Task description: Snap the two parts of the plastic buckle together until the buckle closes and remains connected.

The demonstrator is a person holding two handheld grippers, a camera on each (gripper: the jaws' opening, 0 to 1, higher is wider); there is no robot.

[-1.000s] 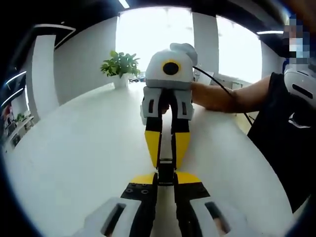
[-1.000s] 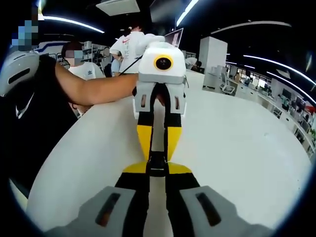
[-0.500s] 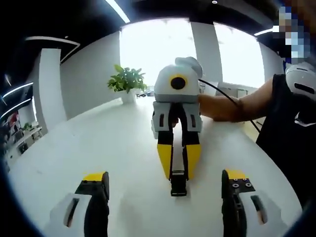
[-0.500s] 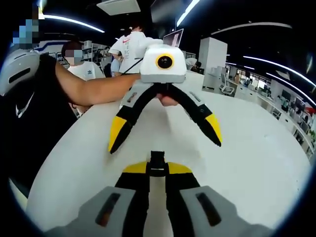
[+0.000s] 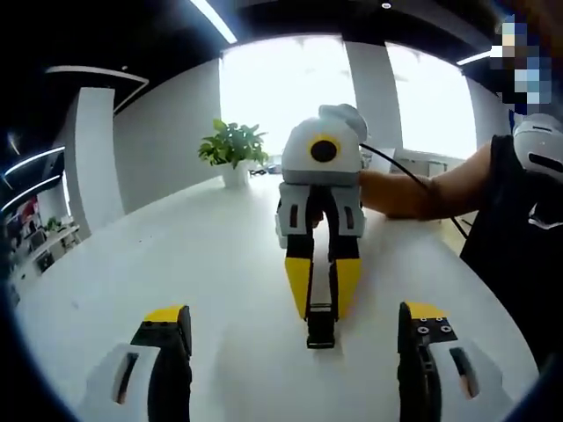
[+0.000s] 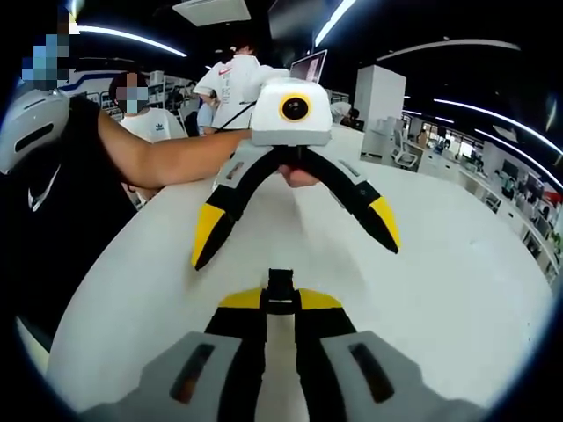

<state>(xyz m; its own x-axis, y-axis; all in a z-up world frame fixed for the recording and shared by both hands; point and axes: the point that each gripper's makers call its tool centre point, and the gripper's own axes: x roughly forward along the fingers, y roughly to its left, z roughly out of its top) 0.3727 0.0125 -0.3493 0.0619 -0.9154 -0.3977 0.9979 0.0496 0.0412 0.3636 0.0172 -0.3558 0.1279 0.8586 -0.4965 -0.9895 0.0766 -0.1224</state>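
Right tongs (image 6: 280,303) clamp the black buckle (image 6: 280,290); left tongs (image 5: 295,327) spread wide.
The left gripper view adds a potted plant (image 5: 233,148) at the counter's (image 5: 176,264) far edge.

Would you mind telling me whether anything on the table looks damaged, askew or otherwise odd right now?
Nothing stands out. The black buckle sits straight in the right tongs, shut on it; the left tongs are open, clear of it. The white table shows no spills.

The buckle (image 5: 320,326) is lying over the table (image 5: 202,290), pinched at its far end by the right gripper (image 5: 322,303). The left gripper (image 6: 295,229) is facing it from the opposite side, jaws spread to either side of the buckle's free end. A potted plant (image 5: 233,151) is standing at the table's far edge, behind them.
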